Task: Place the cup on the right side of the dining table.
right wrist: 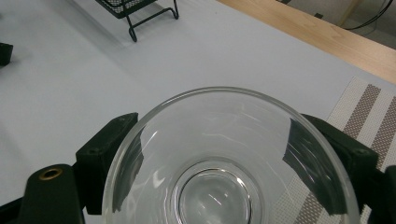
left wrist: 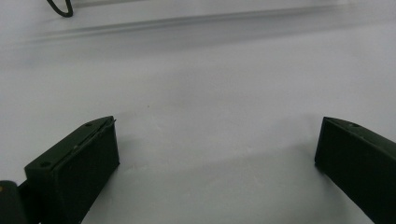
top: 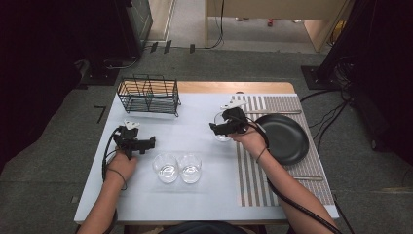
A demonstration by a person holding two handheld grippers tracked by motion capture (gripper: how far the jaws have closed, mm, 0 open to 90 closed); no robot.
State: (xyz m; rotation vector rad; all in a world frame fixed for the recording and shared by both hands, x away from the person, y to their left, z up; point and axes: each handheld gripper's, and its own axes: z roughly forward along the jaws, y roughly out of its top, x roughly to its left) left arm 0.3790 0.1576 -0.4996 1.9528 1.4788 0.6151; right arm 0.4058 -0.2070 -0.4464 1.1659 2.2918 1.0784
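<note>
A clear glass (right wrist: pixel 219 158) sits between the black jaws of my right gripper (right wrist: pixel 218 119), which press on its two sides. In the high view this glass (top: pixel 221 134) is at the left edge of the striped placemat (top: pixel 253 170), held by the right gripper (top: pixel 216 128). I cannot tell whether it touches the table. Two more clear glasses (top: pixel 165 167) (top: pixel 190 168) stand side by side near the front middle. My left gripper (top: pixel 148 143) is just left of them, low over the table. Its jaws are wide apart around bare white tabletop in the left gripper view (left wrist: pixel 218 123).
A black wire rack (top: pixel 148 93) stands at the back left. A black plate (top: pixel 285 139) lies on the placemat to the right of the held glass. Thin cutlery pieces (top: pixel 272 112) (top: pixel 308 178) lie behind and in front of the plate.
</note>
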